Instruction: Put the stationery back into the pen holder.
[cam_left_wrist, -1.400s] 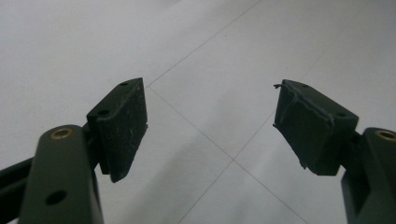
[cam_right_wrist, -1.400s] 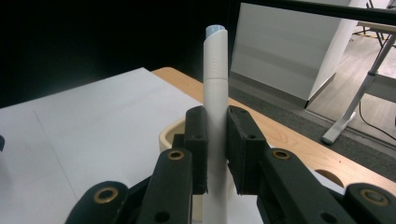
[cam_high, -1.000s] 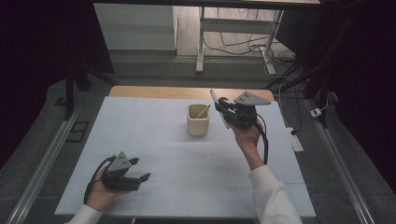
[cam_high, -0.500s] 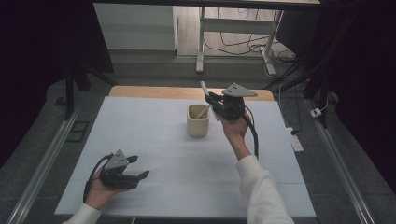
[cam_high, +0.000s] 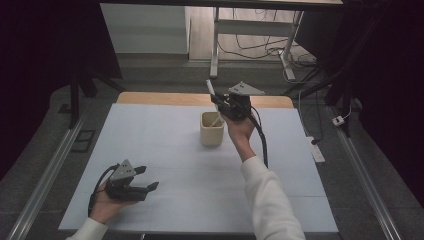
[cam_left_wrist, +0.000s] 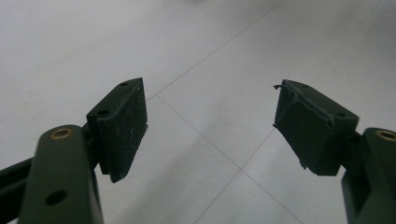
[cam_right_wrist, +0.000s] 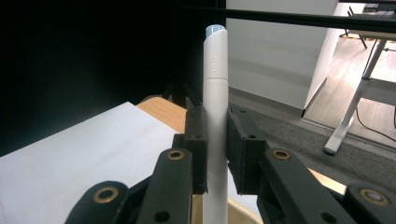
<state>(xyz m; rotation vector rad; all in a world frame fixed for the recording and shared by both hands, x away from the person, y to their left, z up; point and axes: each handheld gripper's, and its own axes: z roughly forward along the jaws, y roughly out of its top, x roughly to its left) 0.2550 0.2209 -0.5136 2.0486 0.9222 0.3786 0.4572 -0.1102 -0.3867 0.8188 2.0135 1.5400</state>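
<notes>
At the near left of the white table (cam_high: 165, 150), the left gripper (cam_high: 148, 178) rests low over the surface in the person's left hand (cam_high: 107, 205), its jaws pointing toward the right in the high view. The left gripper view looks down on bare white tabletop crossed by thin seams; the two black pads (cam_left_wrist: 122, 126) stand wide apart with nothing between them.

Near the middle of the far half of the table stands a cream-coloured cup (cam_high: 211, 130), upright, with a pale stick-like item leaning inside it; what that item is cannot be told.

Just right of the cup and above its rim, the right gripper (cam_high: 218, 101) is held up in the person's right hand (cam_high: 241, 131), a white sleeve (cam_high: 270, 200) running back to the near edge. Its jaws are clamped on a white pen (cam_right_wrist: 215, 116), which stands roughly upright and pokes above the gripper, its pale blue tip uppermost. In the right gripper view the pads squeeze the pen's barrel from both sides about halfway along its visible length. The pen's lower end sits over the cup's mouth; whether it touches the cup cannot be told.
</notes>
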